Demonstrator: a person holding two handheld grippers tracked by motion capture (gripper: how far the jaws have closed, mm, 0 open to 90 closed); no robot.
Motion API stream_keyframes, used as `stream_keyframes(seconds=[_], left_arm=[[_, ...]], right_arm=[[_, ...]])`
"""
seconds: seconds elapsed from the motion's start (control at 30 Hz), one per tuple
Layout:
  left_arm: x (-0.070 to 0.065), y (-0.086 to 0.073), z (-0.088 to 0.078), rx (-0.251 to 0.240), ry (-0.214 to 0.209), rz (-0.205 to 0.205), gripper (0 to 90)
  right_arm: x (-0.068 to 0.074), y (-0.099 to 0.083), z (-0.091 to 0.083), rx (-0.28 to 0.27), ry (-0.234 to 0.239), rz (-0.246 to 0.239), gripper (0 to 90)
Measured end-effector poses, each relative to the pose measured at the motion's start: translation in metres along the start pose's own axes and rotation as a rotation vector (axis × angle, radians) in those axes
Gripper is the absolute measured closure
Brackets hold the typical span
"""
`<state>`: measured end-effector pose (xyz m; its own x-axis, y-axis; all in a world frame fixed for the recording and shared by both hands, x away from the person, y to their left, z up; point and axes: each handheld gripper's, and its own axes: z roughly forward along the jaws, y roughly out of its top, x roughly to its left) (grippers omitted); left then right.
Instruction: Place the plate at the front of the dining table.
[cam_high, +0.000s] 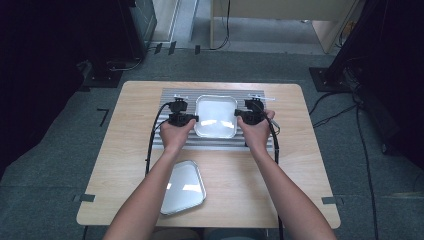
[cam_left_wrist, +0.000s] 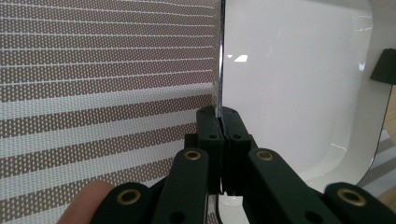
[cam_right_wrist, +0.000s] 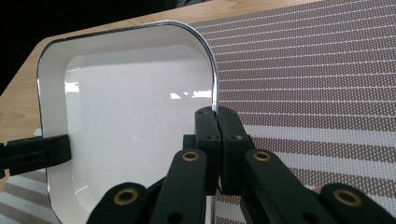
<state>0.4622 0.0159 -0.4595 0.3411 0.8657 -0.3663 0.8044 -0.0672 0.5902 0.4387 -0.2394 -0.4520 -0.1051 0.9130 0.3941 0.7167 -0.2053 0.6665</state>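
Note:
A shiny white-looking rectangular tray (cam_high: 216, 116) lies on the striped placemat (cam_high: 172, 95) at the back middle of the table. My left gripper (cam_high: 191, 118) is shut on the tray's left rim, and my right gripper (cam_high: 240, 116) is shut on its right rim. In the left gripper view the jaws (cam_left_wrist: 220, 116) pinch the thin metal edge, with the tray (cam_left_wrist: 289, 70) stretching to the right. In the right gripper view the jaws (cam_right_wrist: 216, 115) clamp the rim beside the tray (cam_right_wrist: 135, 107), and the left gripper (cam_right_wrist: 37, 155) shows across it.
A second tray (cam_high: 182, 187) lies on the bare wooden table (cam_high: 250, 180) near the front edge, left of centre. Cables trail from both grippers along the forearms. Dark equipment and floor cables surround the table.

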Motion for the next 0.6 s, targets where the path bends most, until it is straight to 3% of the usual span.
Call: stream_keyframes(seconds=[0.23,0.6], left_arm=[[-0.003,0.008,0.01,-0.008,0.033,-0.011,89.7],[0.004,0.016,0.025,0.011,0.049,-0.031,89.7]], right_arm=[[-0.008,0.009,0.012,-0.005,-0.003,0.013,90.0],[-0.015,0.016,0.033,0.01,-0.005,0.012,89.9]])
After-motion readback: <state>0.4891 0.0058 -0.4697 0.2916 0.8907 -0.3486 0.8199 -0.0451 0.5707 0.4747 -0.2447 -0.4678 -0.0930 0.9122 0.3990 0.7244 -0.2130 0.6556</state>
